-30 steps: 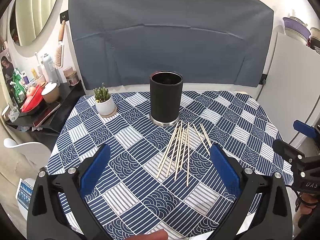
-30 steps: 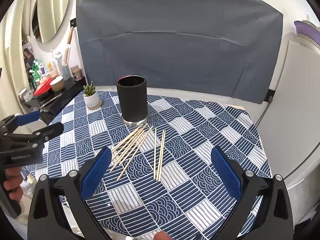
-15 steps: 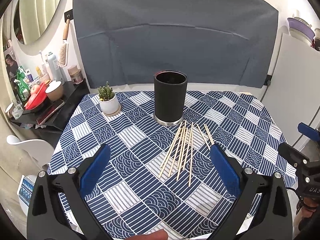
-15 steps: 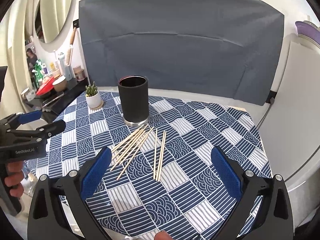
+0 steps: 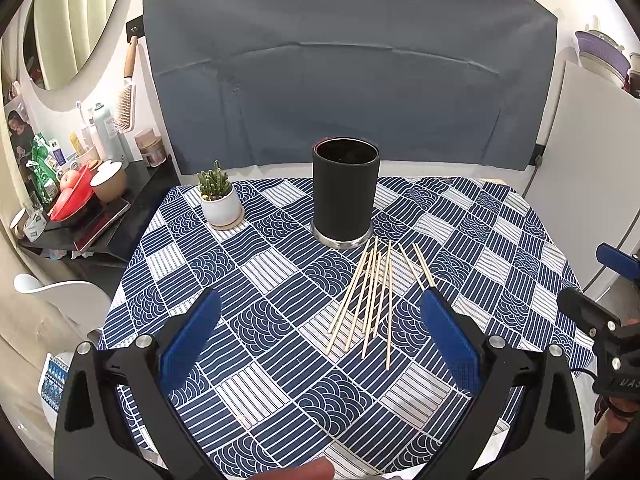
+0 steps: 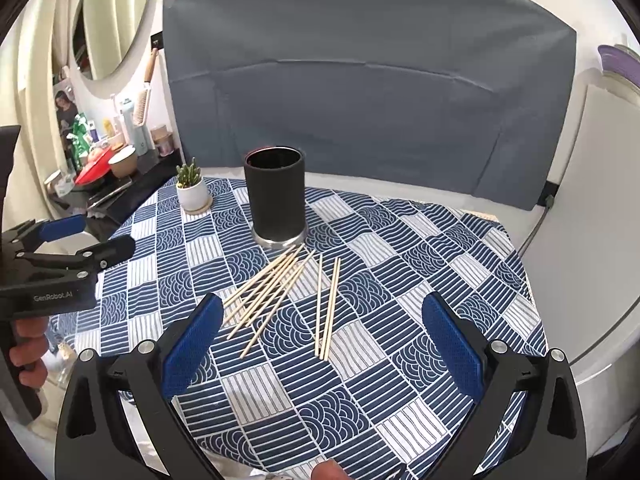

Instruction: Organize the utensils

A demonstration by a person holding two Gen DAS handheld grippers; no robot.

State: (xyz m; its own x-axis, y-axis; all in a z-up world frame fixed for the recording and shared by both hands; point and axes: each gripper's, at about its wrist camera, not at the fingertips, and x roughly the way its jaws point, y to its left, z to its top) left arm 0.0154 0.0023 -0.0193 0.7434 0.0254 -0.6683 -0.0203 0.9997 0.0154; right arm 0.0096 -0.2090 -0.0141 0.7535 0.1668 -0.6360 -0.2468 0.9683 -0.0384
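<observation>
Several wooden chopsticks [image 5: 370,298] lie loose on the blue patterned tablecloth [image 5: 280,360], just in front of a tall black cylindrical holder [image 5: 345,196]. The same chopsticks [image 6: 280,292] and holder [image 6: 276,196] show in the right wrist view. My left gripper [image 5: 320,320] is open and empty, held above the table's near edge, left of the chopsticks. My right gripper [image 6: 320,320] is open and empty, above the near edge with the chopsticks ahead of it. Each gripper shows at the edge of the other's view: the left one [image 6: 86,236], the right one [image 5: 600,280].
A small potted cactus [image 5: 218,196] stands left of the holder. A dark side shelf [image 5: 100,216] with bottles, a red bowl and cups is at the far left. A grey cloth backdrop [image 5: 348,88] rises behind the table. A white panel [image 5: 600,160] stands at the right.
Both grippers have drawn back and risen slightly, so the holder and chopsticks sit a little further off. Both stay open and empty. Nothing on the table has moved.
</observation>
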